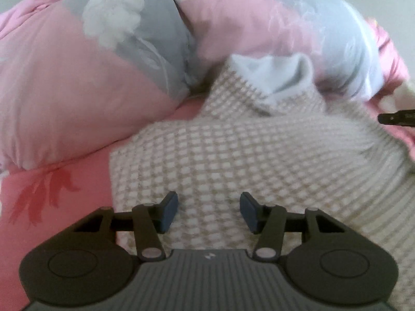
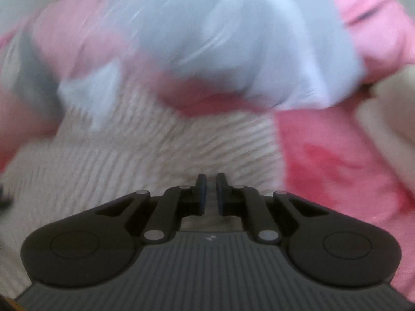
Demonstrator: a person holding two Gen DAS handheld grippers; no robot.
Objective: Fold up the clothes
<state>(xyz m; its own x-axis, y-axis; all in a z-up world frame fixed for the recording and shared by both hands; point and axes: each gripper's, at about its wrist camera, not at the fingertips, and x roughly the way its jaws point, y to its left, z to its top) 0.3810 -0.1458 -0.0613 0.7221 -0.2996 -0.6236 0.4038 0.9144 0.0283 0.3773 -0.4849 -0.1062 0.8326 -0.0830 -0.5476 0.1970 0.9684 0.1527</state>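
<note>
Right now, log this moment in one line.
left hand-held gripper: open | right hand-held gripper: shut | beige checked knit garment: unfolded

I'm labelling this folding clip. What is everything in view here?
sweater: one, beige and white checked knit, pale lining showing at the top, lying on the sheet
sheet: one, pink with red leaf print, under the sweater
quilt: one, pink, grey and pale blue with white flowers, bunched behind the sweater
left gripper: one, black with blue pads, jaws apart over the sweater
right gripper: one, black, jaws nearly together over the sweater; whether it pinches fabric is unclear
</note>
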